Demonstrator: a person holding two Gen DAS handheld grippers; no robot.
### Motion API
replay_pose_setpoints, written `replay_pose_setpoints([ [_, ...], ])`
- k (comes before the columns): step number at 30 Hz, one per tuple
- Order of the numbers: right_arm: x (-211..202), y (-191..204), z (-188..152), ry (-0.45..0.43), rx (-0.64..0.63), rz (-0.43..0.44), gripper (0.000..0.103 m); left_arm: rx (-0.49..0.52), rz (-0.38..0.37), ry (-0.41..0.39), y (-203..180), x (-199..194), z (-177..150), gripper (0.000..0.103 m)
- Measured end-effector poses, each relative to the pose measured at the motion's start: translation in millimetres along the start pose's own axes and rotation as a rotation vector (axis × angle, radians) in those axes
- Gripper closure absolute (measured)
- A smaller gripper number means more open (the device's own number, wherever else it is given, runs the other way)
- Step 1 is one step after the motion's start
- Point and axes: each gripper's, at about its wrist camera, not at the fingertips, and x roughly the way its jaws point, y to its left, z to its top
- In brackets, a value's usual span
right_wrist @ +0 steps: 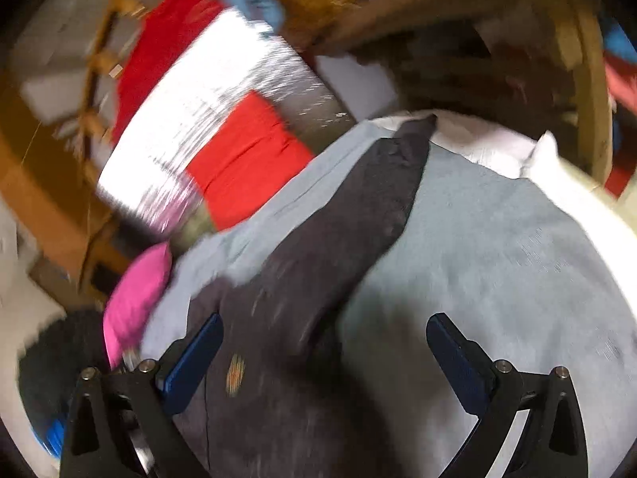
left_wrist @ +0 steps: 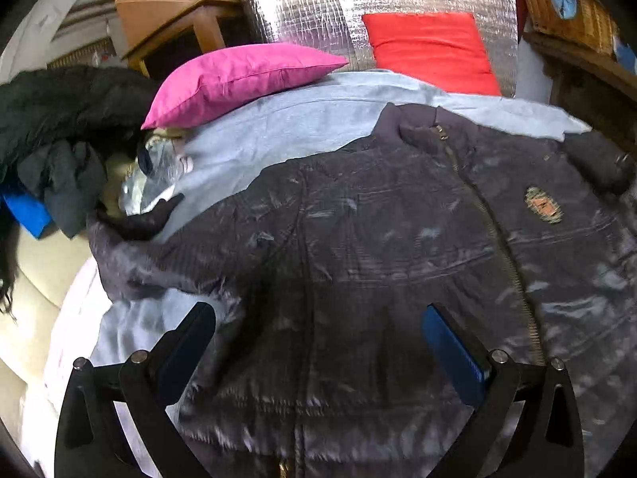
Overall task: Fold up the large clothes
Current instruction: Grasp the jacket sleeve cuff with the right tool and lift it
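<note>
A dark grey zip-up jacket [left_wrist: 398,239] with a small chest badge [left_wrist: 543,205] lies front-up and spread on a pale blue sheet [left_wrist: 302,119]. My left gripper [left_wrist: 318,326] is open and empty, hovering over the jacket's lower left front. In the blurred right wrist view the jacket's sleeve [right_wrist: 358,207] stretches out across the sheet [right_wrist: 497,279]. My right gripper [right_wrist: 324,338] is open and empty above the sleeve's base near the shoulder.
A pink cushion [left_wrist: 235,79] and a red cushion [left_wrist: 430,51] lie at the bed's far end against a silver foil panel [left_wrist: 338,0]. A heap of dark clothes [left_wrist: 59,127] sits at the left. Wooden furniture [left_wrist: 577,59] stands at the right.
</note>
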Motion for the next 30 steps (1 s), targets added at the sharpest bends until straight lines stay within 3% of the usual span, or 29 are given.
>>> replay_pose_setpoints([
  [3,45.1,-30.2,35.7,-0.019,0.129,0.030,0.006,0.031,-0.010,-0.029,-5.2,1.4,5.3,0.000],
  [5,67.4,-43.3,54.0,-0.040,0.174,0.022,0.015,0.049,0.001,-0.057,-4.5,1.3,7.9,0.000],
  [15,153.0,-67.5,103.1,-0.013,0.226,-0.052,0.032,0.023,-0.023,-0.017,-7.6,21.9,14.1,0.000],
  [16,155.0,-64.0,106.1,-0.027,0.205,-0.050,0.042,0.027,-0.020,-0.013,-9.6,23.8,14.2,0.000],
  [17,156.8,-60.6,108.1,-0.031,0.187,-0.038,0.064,0.027,-0.020,-0.009,-11.3,24.9,14.2,0.000],
  [18,158.6,-58.2,108.5,-0.021,0.186,-0.042,0.096,0.021,-0.025,-0.002,-11.8,25.6,14.8,0.000],
  [20,152.0,-46.5,107.9,-0.052,0.156,-0.060,0.096,0.003,-0.039,0.000,-9.9,24.0,16.3,0.000],
  [22,135.3,-23.4,102.3,-0.086,0.088,-0.013,0.096,-0.016,-0.041,-0.011,-7.4,19.6,18.9,0.000],
  [26,97.5,39.4,83.4,-0.113,-0.008,0.129,0.096,-0.074,-0.036,-0.041,5.9,7.3,21.4,0.000],
  [30,72.3,112.6,39.8,-0.058,-0.093,0.260,0.096,-0.120,-0.041,-0.041,17.3,-1.5,19.9,0.000],
])
